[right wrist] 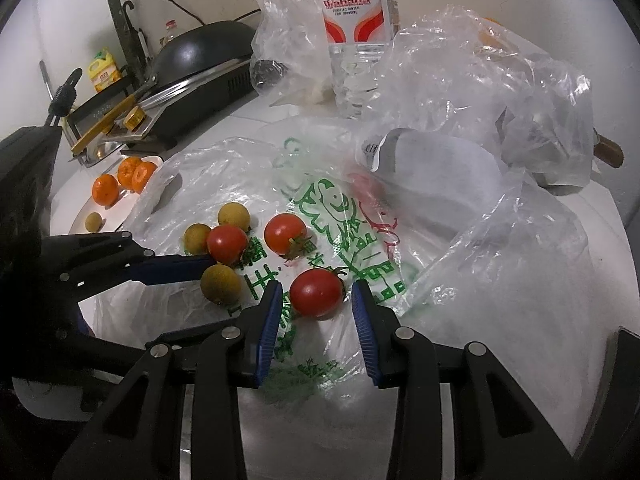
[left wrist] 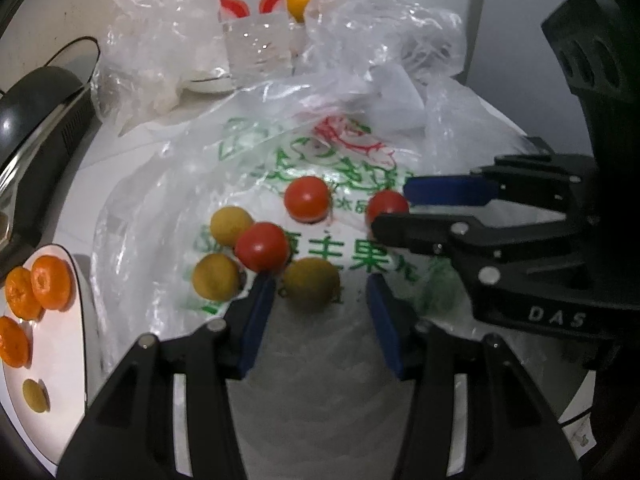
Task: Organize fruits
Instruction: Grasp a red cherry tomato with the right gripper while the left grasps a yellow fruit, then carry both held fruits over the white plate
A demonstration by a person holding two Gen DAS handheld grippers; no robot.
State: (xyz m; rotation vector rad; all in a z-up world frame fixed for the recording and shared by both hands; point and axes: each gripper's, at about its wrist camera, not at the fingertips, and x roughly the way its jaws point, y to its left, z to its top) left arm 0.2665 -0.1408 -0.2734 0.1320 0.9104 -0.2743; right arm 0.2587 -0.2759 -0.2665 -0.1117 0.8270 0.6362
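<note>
fingers of the right gripper (right wrist: 316, 304) stood apart on either side of a red tomato (right wrist: 316, 292), their blue pads close to it but with slivers of gap showing, so nothing was gripped yet; they seemed lined up that way to close on it next. fingers of the left gripper (left wrist: 320, 284) were also released, parted over a yellow-brown fruit (left wrist: 312, 284), one tip just beside a second tomato (left wrist: 262, 246), probably choosing between the two. the loose fruit lay on a flattened plastic bag (right wrist: 360, 216) spread over the white bench (right wrist: 600, 248), likely tipped out for sorting. a plate (left wrist: 86, 308) at the left edge held oranges (left wrist: 52, 282) and one small yellow fruit (left wrist: 35, 396), which suggested it was where sorted pieces went. a water bottle (right wrist: 354, 36) stood behind, clear of the work.
</note>
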